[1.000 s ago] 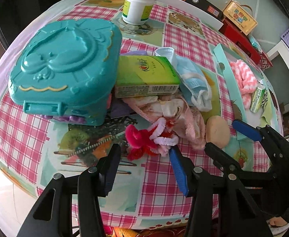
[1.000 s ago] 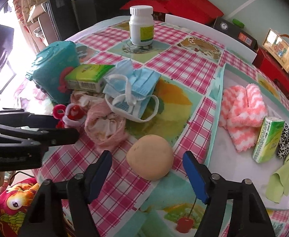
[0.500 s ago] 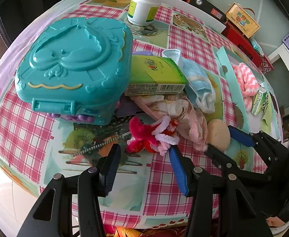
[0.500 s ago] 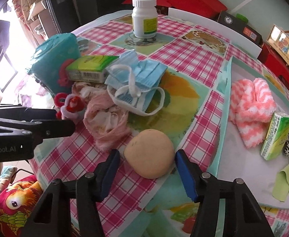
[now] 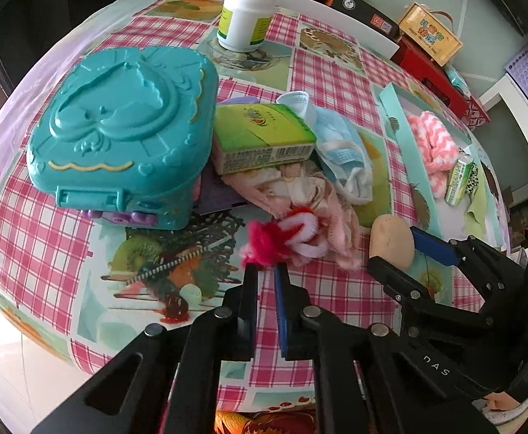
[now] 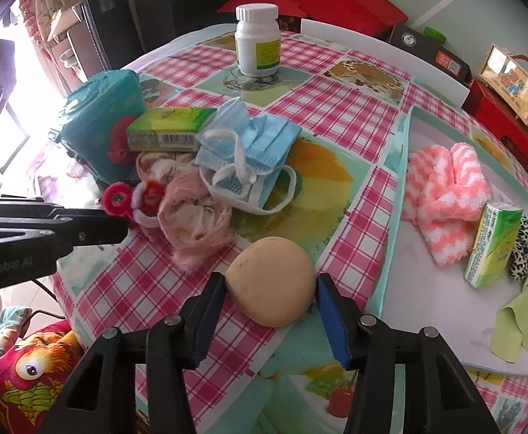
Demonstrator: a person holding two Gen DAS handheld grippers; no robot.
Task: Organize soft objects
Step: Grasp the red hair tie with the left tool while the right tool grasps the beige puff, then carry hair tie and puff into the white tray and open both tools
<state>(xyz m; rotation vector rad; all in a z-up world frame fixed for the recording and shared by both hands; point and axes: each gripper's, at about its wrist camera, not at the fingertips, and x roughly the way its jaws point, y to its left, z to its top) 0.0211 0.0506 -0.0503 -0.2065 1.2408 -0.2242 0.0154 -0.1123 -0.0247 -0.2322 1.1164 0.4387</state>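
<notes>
My left gripper [image 5: 266, 271] is shut on the red and white fuzzy scrunchies [image 5: 282, 240] at the near edge of the soft pile; it shows in the right wrist view [image 6: 119, 224] too. My right gripper [image 6: 269, 289] is closed around the tan sponge puff [image 6: 271, 281], pads touching both sides; the puff also shows in the left wrist view [image 5: 391, 240]. Behind lie a pink cloth [image 6: 195, 217], blue face masks [image 6: 249, 152] and a green tissue pack [image 5: 260, 137]. The white tray [image 6: 394, 246] at right holds a pink knit cloth [image 6: 444, 188], a tissue pack and other soft things.
A teal plastic toy case [image 5: 119, 130] stands at the left of the pile. A white pill bottle [image 6: 258, 39] stands at the back of the checked table. Boxes and red bags lie beyond the far edge. Thin sticks [image 5: 170, 266] lie left of my left gripper.
My left gripper closed on the scrunchies. My right gripper moved forward and closed around the tan puff.
</notes>
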